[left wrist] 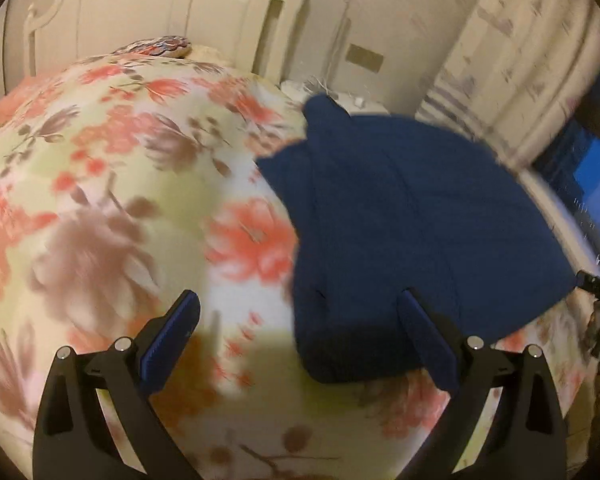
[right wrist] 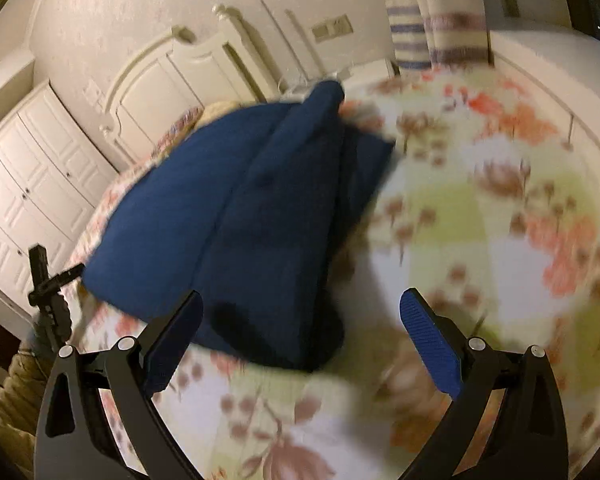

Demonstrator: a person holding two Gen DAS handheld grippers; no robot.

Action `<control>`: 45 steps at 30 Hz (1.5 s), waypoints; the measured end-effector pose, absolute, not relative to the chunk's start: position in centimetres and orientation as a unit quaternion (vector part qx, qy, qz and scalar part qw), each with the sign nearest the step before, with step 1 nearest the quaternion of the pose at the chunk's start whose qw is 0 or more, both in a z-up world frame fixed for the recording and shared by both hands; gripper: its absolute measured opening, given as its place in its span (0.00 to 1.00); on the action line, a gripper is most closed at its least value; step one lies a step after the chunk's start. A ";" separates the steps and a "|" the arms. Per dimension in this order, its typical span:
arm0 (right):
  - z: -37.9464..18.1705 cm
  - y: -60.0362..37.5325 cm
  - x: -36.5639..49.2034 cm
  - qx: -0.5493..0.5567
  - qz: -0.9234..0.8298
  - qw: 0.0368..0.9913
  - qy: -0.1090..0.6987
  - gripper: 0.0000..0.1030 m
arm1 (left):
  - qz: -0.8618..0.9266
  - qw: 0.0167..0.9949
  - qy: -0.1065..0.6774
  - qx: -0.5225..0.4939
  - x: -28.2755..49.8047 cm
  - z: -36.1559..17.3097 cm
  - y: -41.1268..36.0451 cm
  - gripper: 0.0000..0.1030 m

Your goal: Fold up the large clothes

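Note:
A dark blue garment point(left wrist: 420, 208) lies folded into a thick bundle on the floral bedspread point(left wrist: 120, 200). In the left wrist view it fills the right half, and its near corner sits between and just beyond my left gripper's point(left wrist: 299, 300) fingers, which stand wide open on nothing. In the right wrist view the same blue garment point(right wrist: 228, 216) lies left of centre on the bedspread point(right wrist: 480, 220). My right gripper point(right wrist: 303, 300) is also wide open, with the garment's near edge just past its left finger point(right wrist: 176, 340). Both views are motion-blurred.
A cream headboard point(left wrist: 220, 12) and a patterned pillow point(left wrist: 156, 46) are at the bed's far end, with a nightstand point(left wrist: 352, 100) beside them. A curtain point(left wrist: 520, 40) hangs at the right. White wardrobe doors point(right wrist: 32, 168) stand on the left. A person's sleeve point(right wrist: 16, 380) shows at the lower left.

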State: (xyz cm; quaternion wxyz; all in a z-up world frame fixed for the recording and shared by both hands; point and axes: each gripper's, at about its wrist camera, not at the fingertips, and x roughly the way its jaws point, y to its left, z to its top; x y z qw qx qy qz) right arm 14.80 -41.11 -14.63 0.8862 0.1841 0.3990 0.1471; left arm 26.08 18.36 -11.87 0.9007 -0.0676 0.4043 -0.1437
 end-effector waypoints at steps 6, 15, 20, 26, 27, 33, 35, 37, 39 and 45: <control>-13.8 -37.8 14.8 0.134 0.142 0.900 0.390 0.93 | -0.104 0.904 0.408 -0.077 28.1 -12.7 16.2 0.98; -13.0 -34.2 14.1 0.049 0.122 0.919 0.371 0.51 | -0.099 0.911 0.399 -0.013 25.2 -11.2 11.9 0.24; -12.7 -34.5 10.2 0.038 0.119 0.927 0.355 0.39 | -0.115 0.904 0.411 -0.011 19.9 -10.7 12.0 0.21; -12.9 -34.7 0.7 0.075 0.158 0.915 0.363 0.39 | -0.134 0.894 0.426 -0.021 11.9 -10.9 14.5 0.22; -13.0 -34.7 -1.0 0.084 0.163 0.913 0.364 0.39 | -0.134 0.894 0.427 -0.023 10.8 -11.0 14.8 0.24; -13.8 -34.1 -6.1 0.122 0.164 0.903 0.379 0.54 | -0.101 0.912 0.397 0.012 6.1 -11.2 15.6 0.46; -12.9 -33.5 -7.2 0.116 0.171 0.902 0.380 0.61 | -0.088 0.916 0.391 0.017 5.1 -10.7 16.2 0.56; -11.8 -33.2 -8.1 0.099 0.167 0.906 0.377 0.72 | -0.063 0.923 0.378 0.026 4.9 -10.0 16.7 0.76; -10.5 -33.2 -8.5 0.091 0.170 0.906 0.377 0.79 | -0.026 0.937 0.348 0.025 4.8 -8.5 17.3 0.86; -2.2 -33.8 -5.0 0.022 0.053 0.964 0.259 0.94 | -0.045 0.959 0.280 -0.004 7.7 -2.0 14.1 0.98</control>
